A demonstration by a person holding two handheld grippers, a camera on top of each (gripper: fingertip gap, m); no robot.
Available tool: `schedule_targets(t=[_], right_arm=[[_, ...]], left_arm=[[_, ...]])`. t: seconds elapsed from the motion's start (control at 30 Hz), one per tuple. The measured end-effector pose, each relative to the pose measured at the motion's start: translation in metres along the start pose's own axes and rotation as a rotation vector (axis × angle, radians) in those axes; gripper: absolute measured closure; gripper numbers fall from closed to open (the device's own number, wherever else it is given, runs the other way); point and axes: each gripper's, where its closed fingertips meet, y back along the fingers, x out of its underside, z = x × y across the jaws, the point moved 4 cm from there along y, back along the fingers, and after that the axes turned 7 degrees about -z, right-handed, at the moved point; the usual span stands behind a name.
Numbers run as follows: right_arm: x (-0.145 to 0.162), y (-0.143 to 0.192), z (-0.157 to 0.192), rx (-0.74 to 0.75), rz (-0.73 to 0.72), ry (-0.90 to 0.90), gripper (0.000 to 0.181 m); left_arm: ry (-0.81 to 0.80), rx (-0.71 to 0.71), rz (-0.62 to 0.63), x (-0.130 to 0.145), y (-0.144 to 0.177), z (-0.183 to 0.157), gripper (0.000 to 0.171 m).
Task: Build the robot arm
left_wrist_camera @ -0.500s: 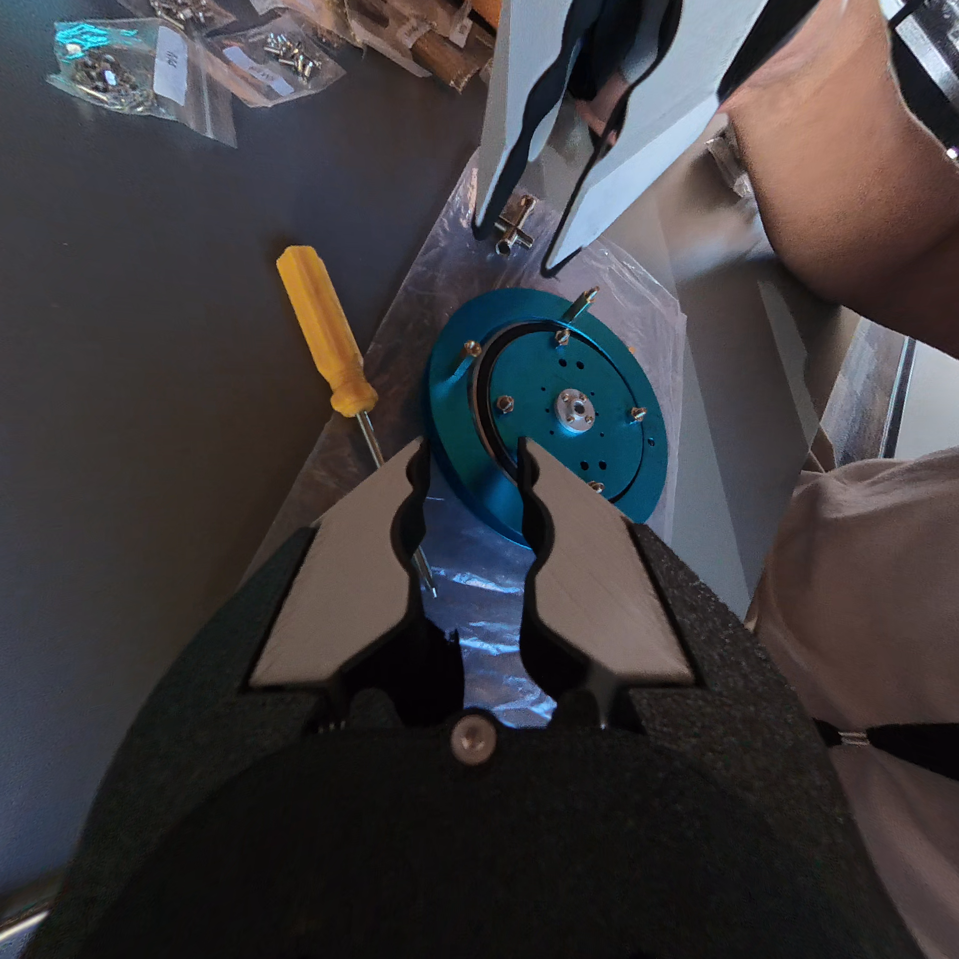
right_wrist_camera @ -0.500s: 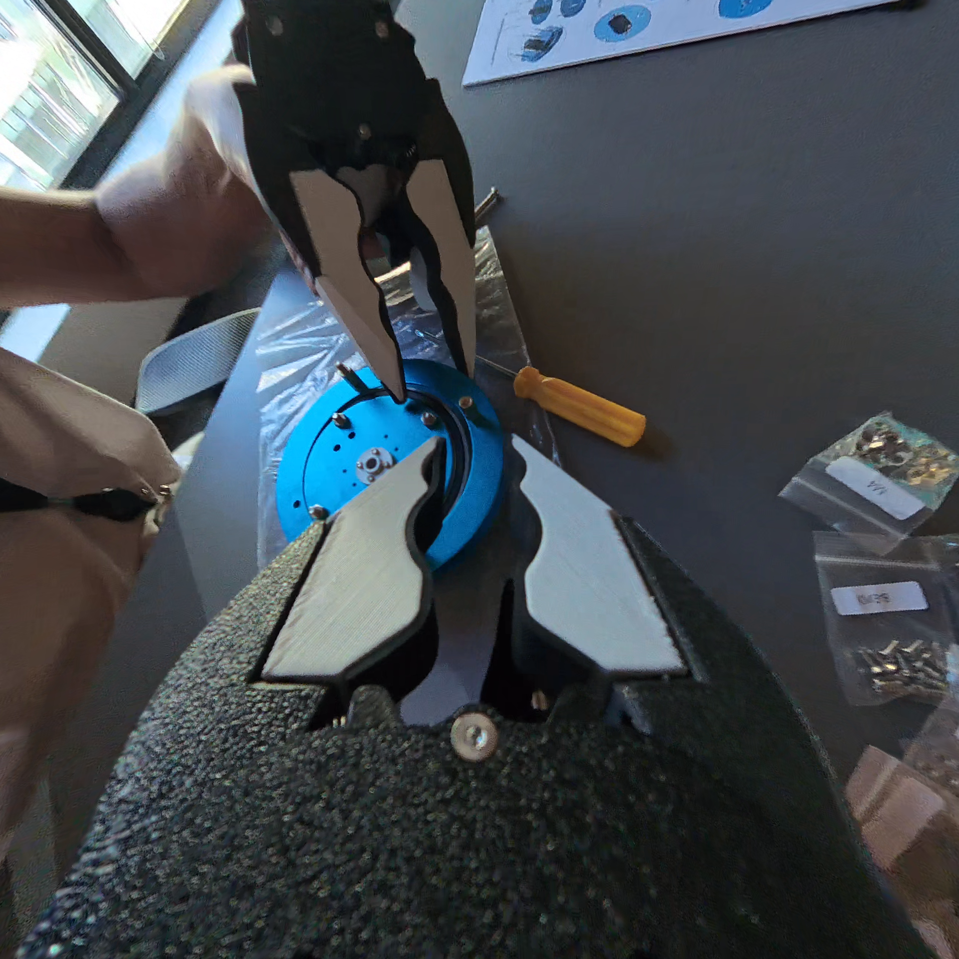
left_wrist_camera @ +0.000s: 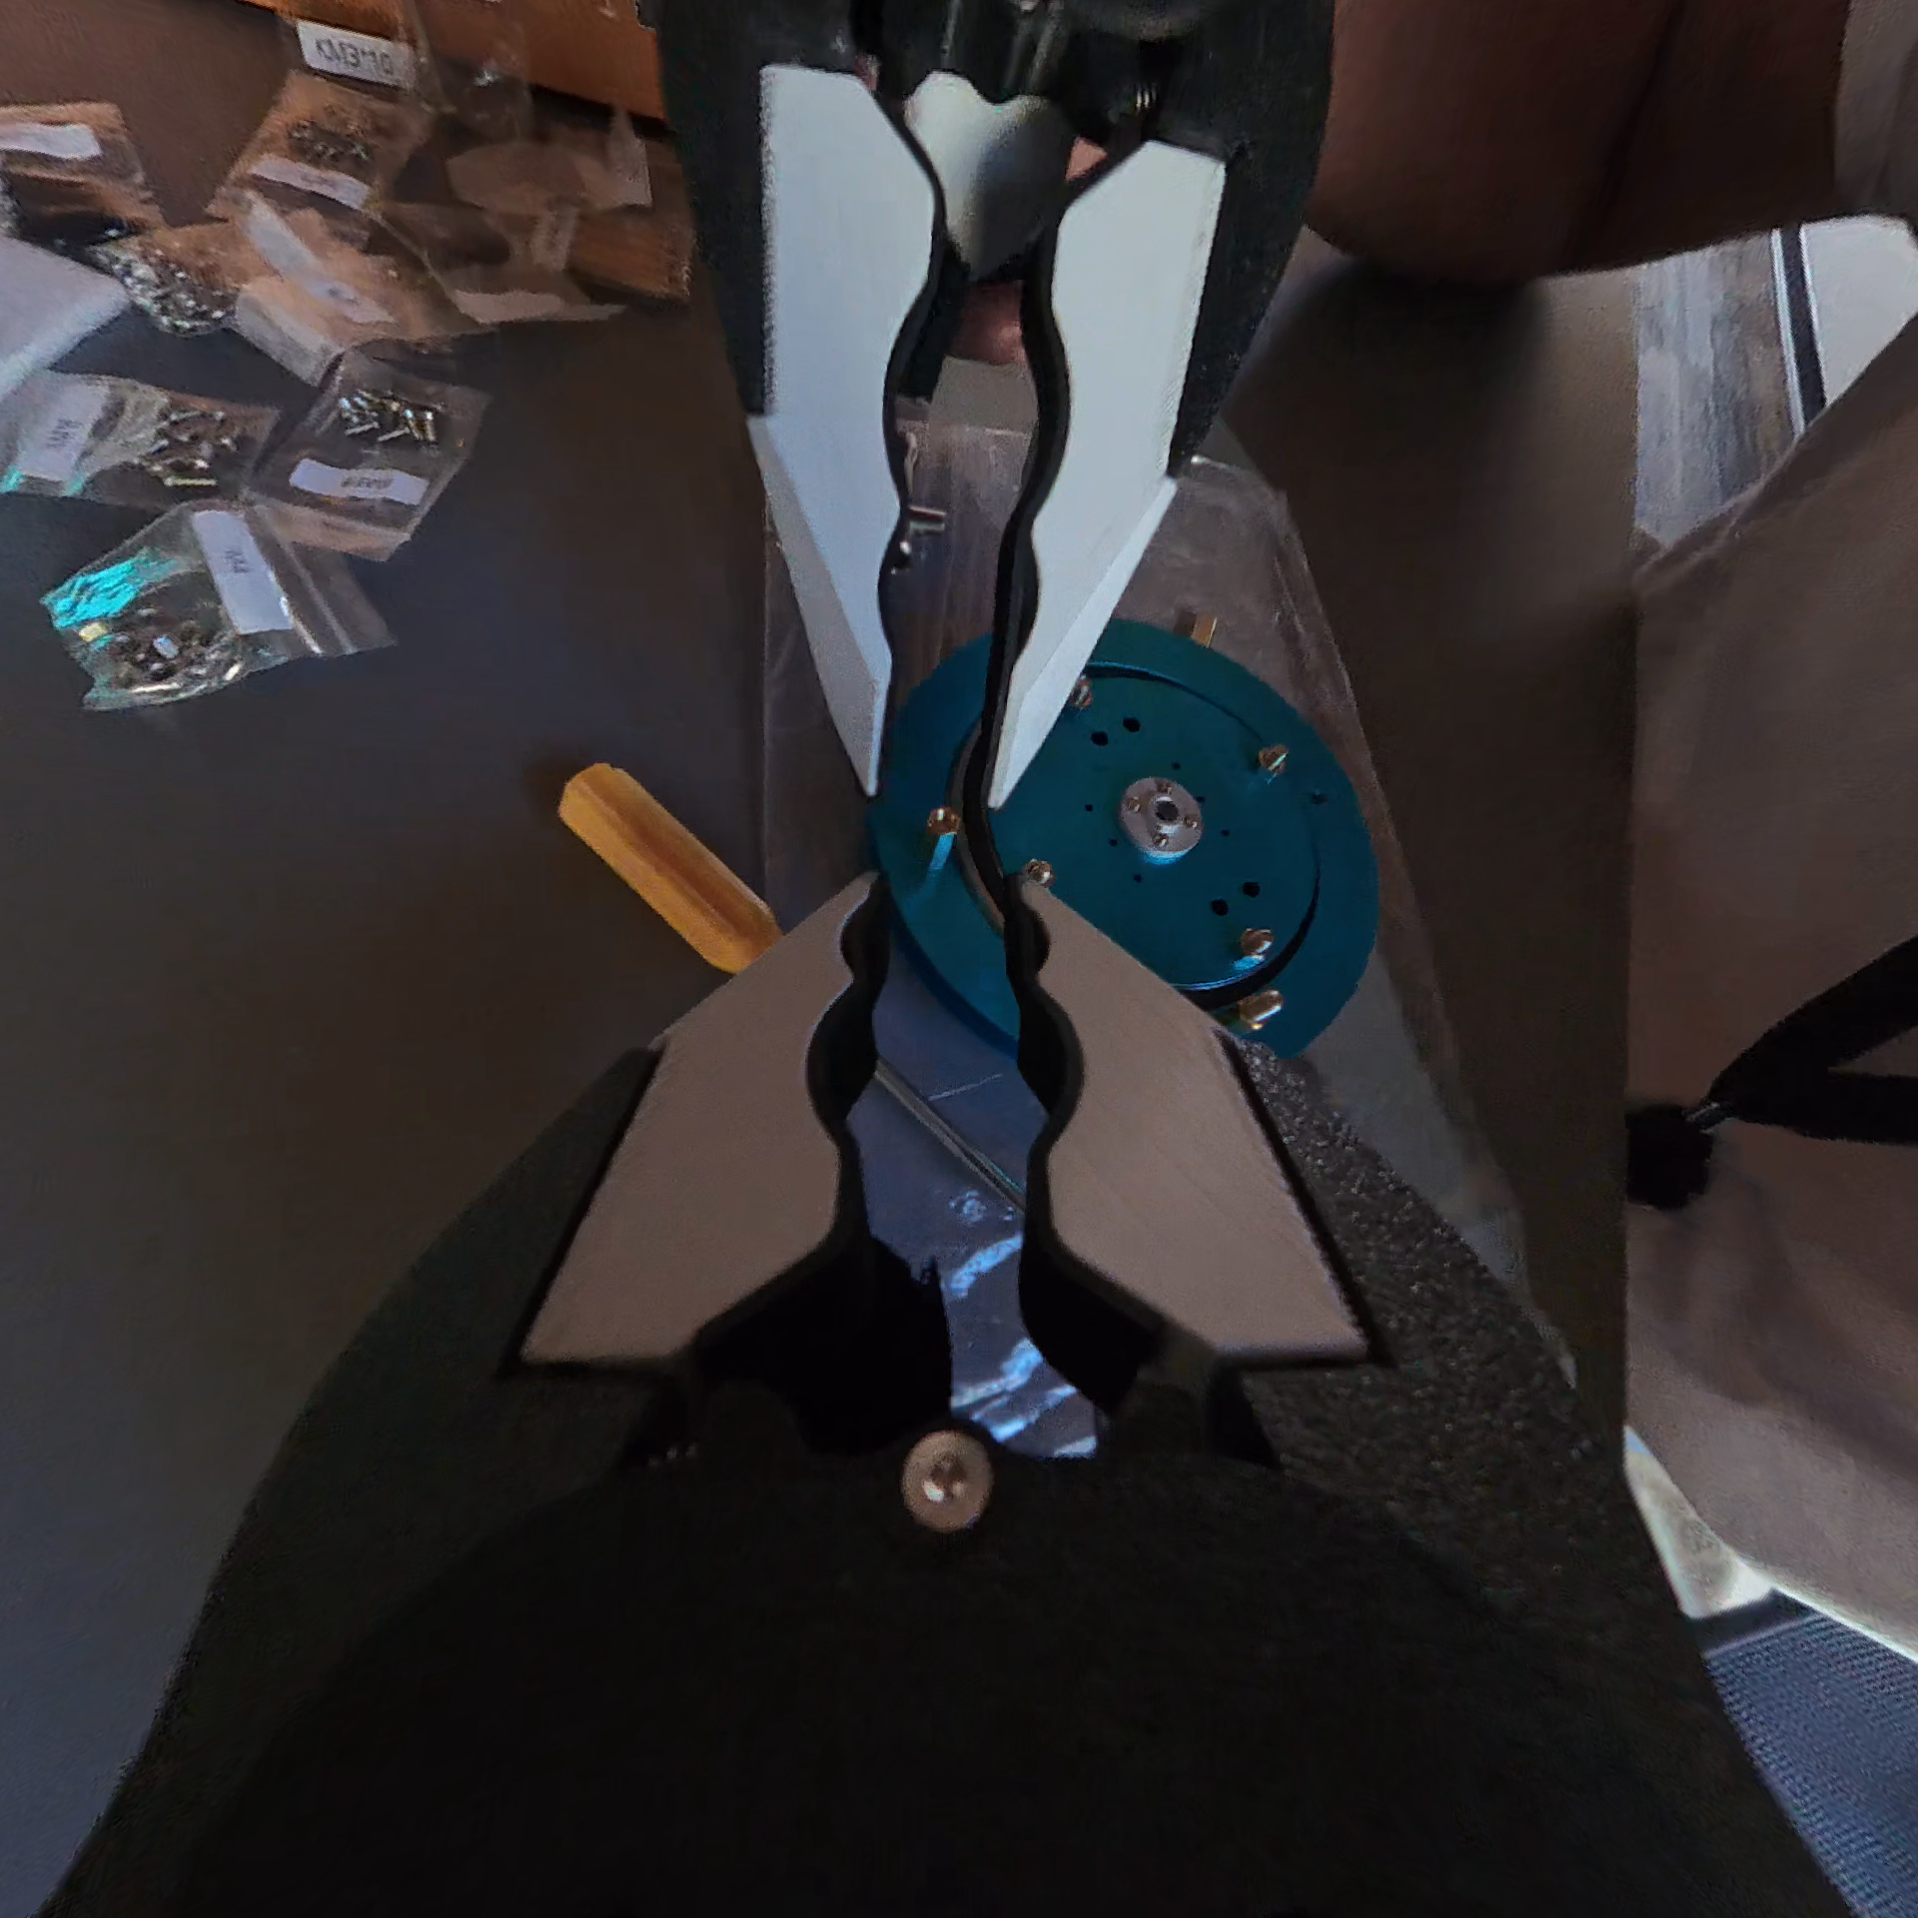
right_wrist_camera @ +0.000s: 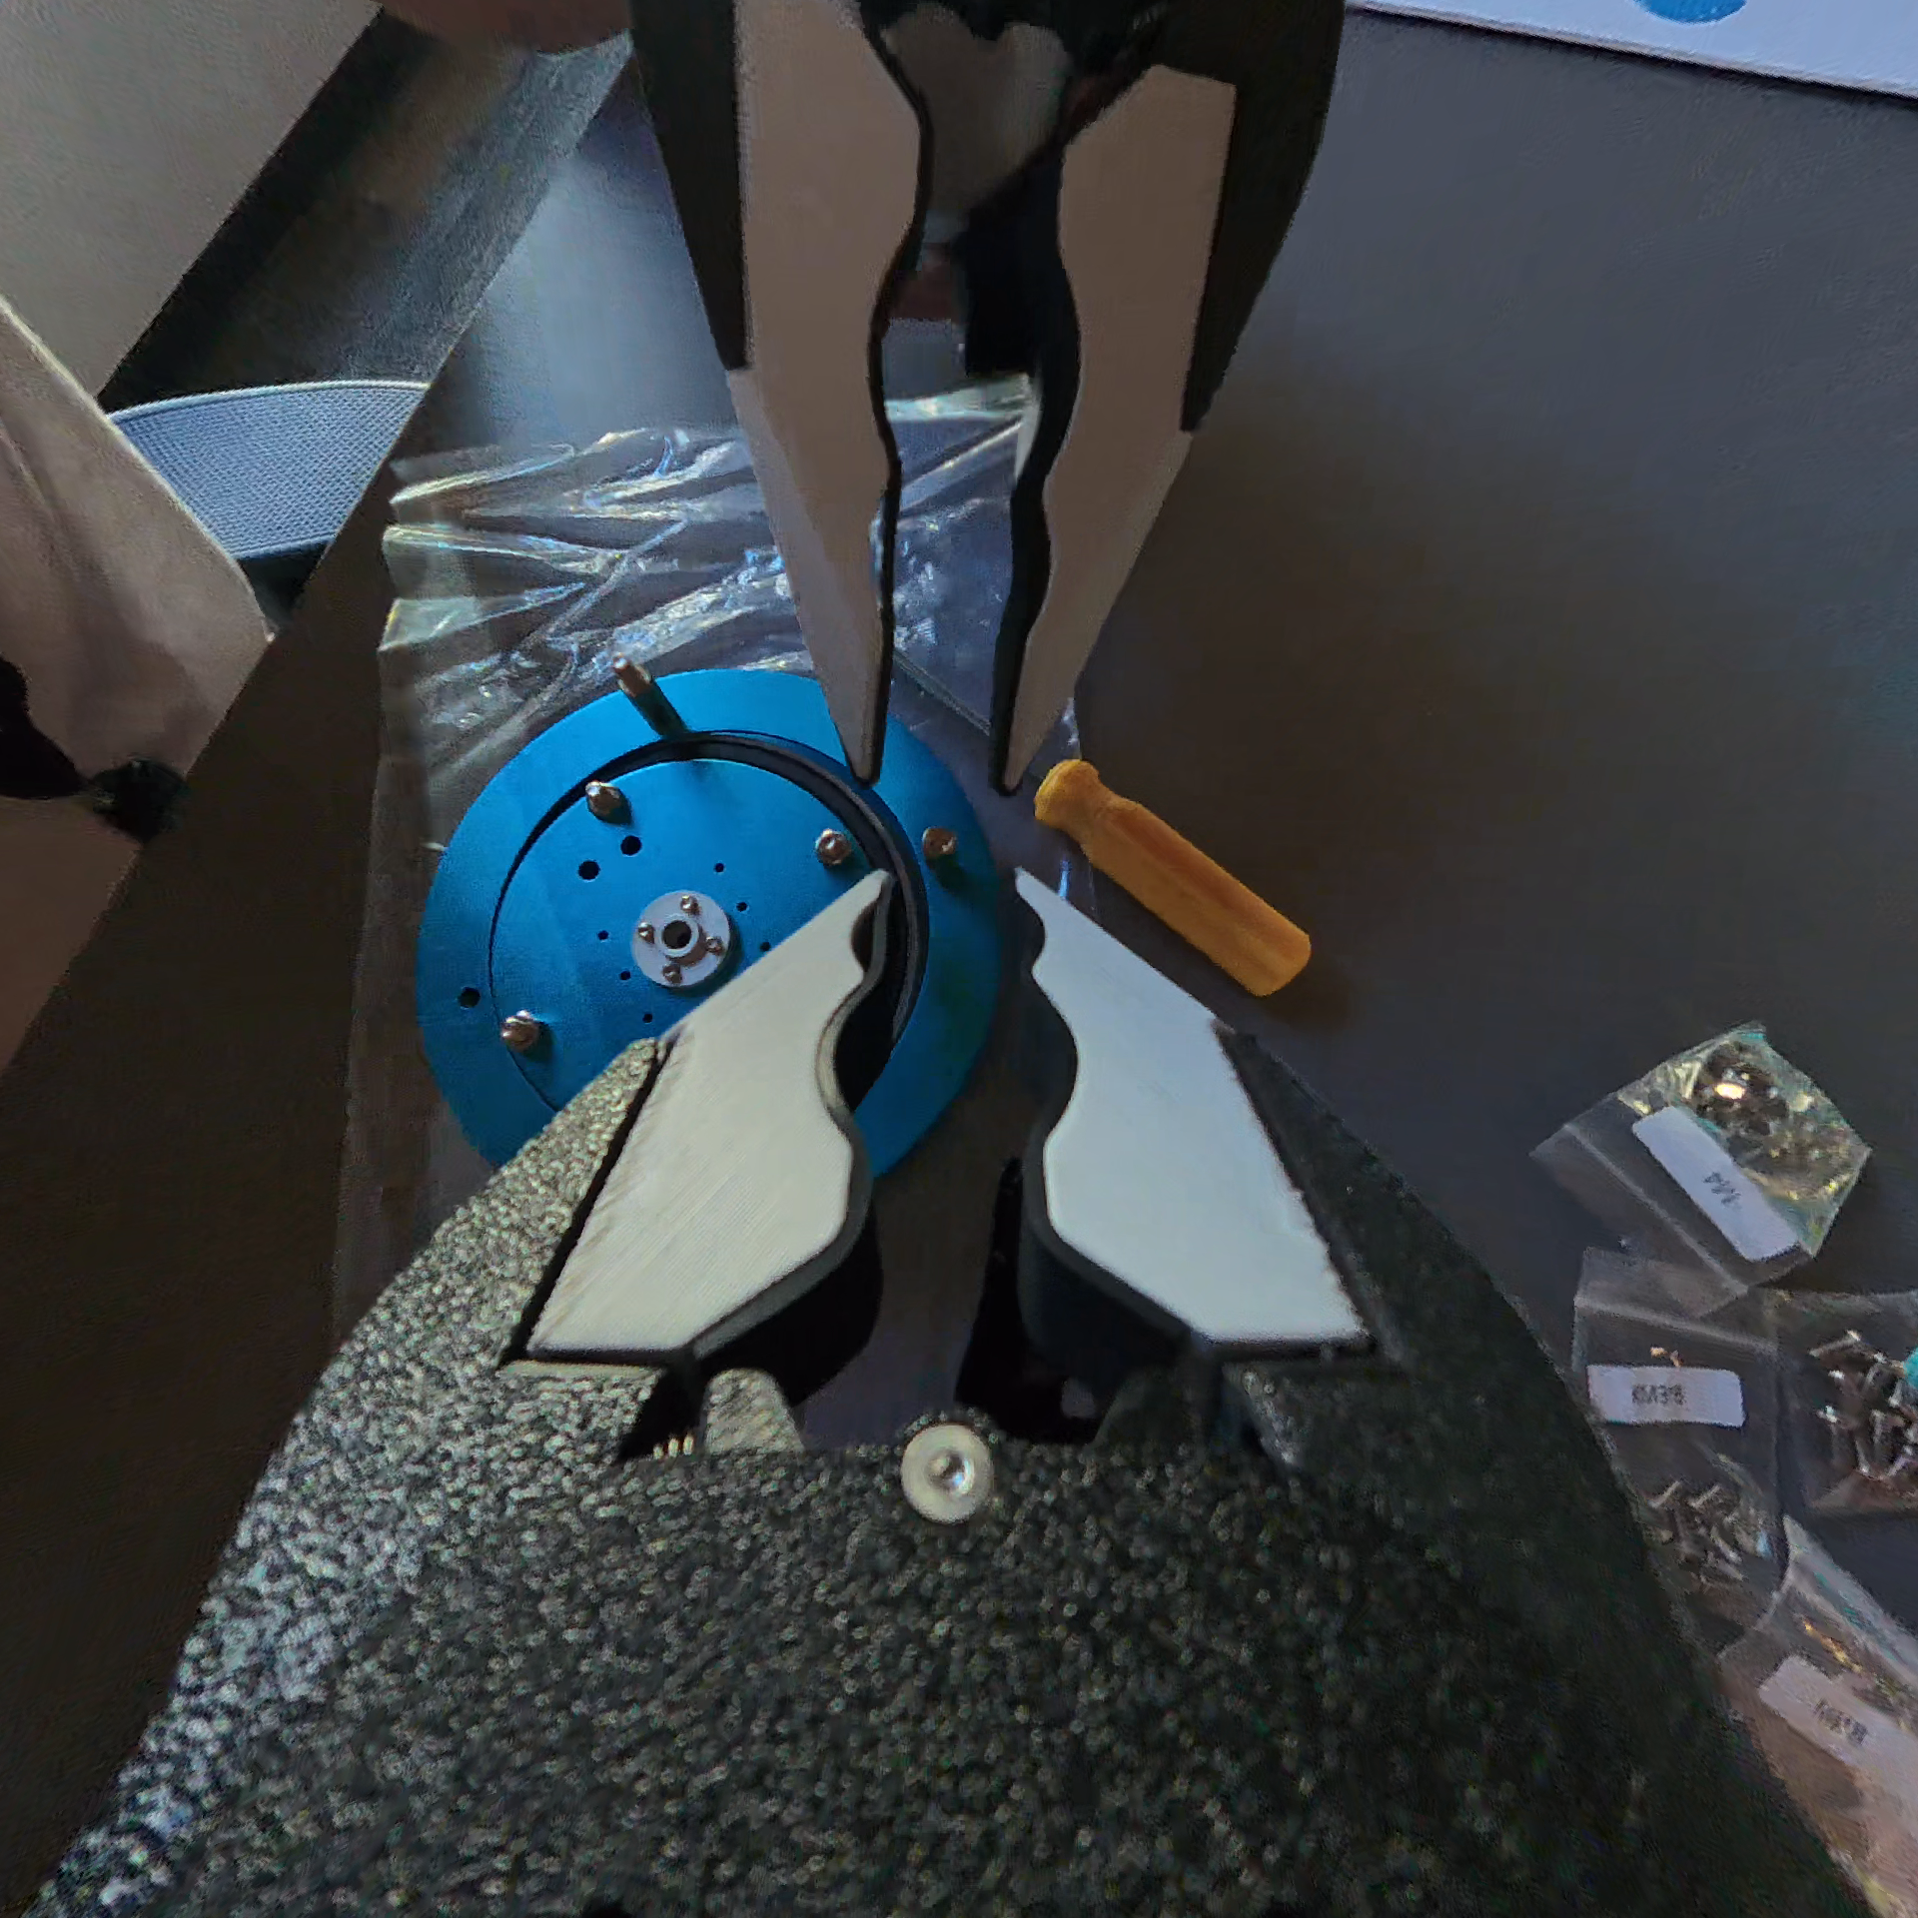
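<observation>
A blue metal disc [left_wrist_camera: 1194, 747] with brass studs and a silver hub lies on a clear plastic bag [left_wrist_camera: 1245, 581] on the dark table. My left gripper [left_wrist_camera: 947, 891] is open and empty, its tips over the disc's rim beside the yellow screwdriver [left_wrist_camera: 664, 872]. My right gripper [left_wrist_camera: 934, 797] reaches in from opposite, open and empty, nearly tip to tip with the left. In the right wrist view my right gripper [right_wrist_camera: 952, 880] hovers at the disc's [right_wrist_camera: 581, 934] rim, the left gripper [right_wrist_camera: 934, 778] facing it, the screwdriver [right_wrist_camera: 1173, 877] just right of both.
Several small bags of screws [left_wrist_camera: 343, 446] lie on the table beyond the screwdriver; they also show in the right wrist view [right_wrist_camera: 1723, 1142]. A printed sheet [right_wrist_camera: 1661, 31] lies farther off. The plastic bag [right_wrist_camera: 581, 540] reaches the table edge, where a person's clothing [left_wrist_camera: 1764, 830] and a chair seat [right_wrist_camera: 259, 457] are. Both grippers' tips are close together, under 4 cm apart. The screwdriver [right_wrist_camera: 1173, 877] lies around 4 cm away from my right fingertips. My left wrist view [left_wrist_camera: 692, 867] looks at it from another angle. Both grippers' tips are roughly 7 cm from the blue metal disc [left_wrist_camera: 1194, 747].
Both grippers have come together over the disc's rim next to the screwdriver, tips now almost meeting. The right gripper has moved in from the far end of the plastic bag. Both stay open.
</observation>
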Motion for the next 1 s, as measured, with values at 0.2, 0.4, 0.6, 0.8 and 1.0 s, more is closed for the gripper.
schedule_targets(t=[0.2,0.4,0.6,0.8,1.0], right_arm=[[0.003,-0.008,0.003,-0.103,-0.011,-0.020,0.166],[0.003,-0.011,0.006,-0.139,-0.070,-0.094,0.164],[0.006,-0.005,0.011,-0.149,-0.045,-0.077,0.166],[0.003,-0.007,0.006,-0.124,-0.084,-0.090,0.155],[0.000,-0.010,0.010,-0.139,-0.089,-0.075,0.158]], left_arm=[[0.001,-0.010,0.005,0.004,-0.012,0.010,0.149],[-0.032,0.004,-0.023,-0.002,-0.016,0.002,0.149],[-0.050,-0.036,-0.005,0.005,-0.012,0.008,0.146],[-0.055,-0.038,-0.013,0.004,-0.009,0.008,0.145],[-0.036,-0.027,-0.008,0.007,-0.009,0.010,0.142]])
